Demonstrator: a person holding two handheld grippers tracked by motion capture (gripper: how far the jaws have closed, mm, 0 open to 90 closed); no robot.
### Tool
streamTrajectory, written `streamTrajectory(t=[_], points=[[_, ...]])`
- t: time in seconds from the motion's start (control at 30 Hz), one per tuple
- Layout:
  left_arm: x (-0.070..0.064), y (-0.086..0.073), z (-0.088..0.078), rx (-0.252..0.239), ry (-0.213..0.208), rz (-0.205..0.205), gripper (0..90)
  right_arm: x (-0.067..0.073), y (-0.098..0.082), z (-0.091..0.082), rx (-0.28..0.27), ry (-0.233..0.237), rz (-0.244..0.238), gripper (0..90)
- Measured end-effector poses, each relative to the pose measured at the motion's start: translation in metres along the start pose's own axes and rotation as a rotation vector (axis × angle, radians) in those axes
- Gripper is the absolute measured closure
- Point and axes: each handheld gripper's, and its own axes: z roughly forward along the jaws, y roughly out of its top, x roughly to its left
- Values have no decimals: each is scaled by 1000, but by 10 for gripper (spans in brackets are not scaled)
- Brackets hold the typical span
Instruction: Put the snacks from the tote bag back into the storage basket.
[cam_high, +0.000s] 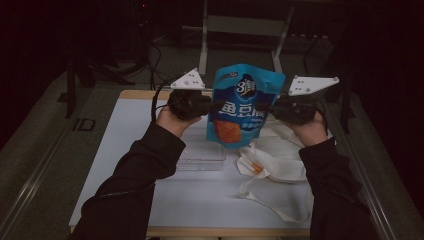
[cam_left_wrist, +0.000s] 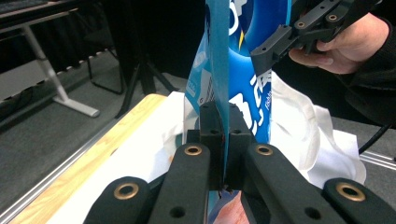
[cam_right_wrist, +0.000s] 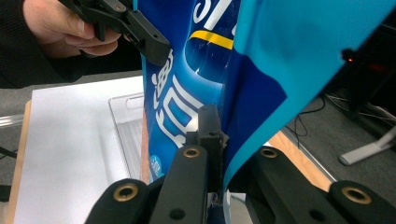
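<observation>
Blue snack pouch (cam_high: 243, 102): white figure "3" in round emblem near top; large white Chinese characters "鱼豆腐" across middle; smaller print below illegible; barcode on pouch back, digits unreadable.

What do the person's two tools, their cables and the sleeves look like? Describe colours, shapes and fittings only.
Each tool, left and right, is matte black, with two flat jaws joined by arms with brass-ringed pivot holes. A pale grey three-cornered plate with small holes tops each. A black cable trails from the left tool. Both sleeves are dark, long and cuffed at the wrist.
</observation>
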Motion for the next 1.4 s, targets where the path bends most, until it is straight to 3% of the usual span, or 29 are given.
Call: streamTrajectory(t=[0.23, 0.4, 0.83, 1.07, 1.4], points=[[6, -13, -23, -3, 25, -17, 900, 7, 10, 22, 9, 30, -10, 883], [13, -24, -47, -4, 57, -41, 900, 16, 24, 47, 18, 60, -31, 883], [29, -39, -91, 4, 107, -46, 900, 32, 47, 90, 5, 111, -52, 883], [41, -62, -90, 5, 109, -76, 900, 35, 39, 112, 20, 113, -41, 883], [51, -96, -76, 24, 100, -132, 900, 33, 9, 137, 41, 117, -2, 885]])
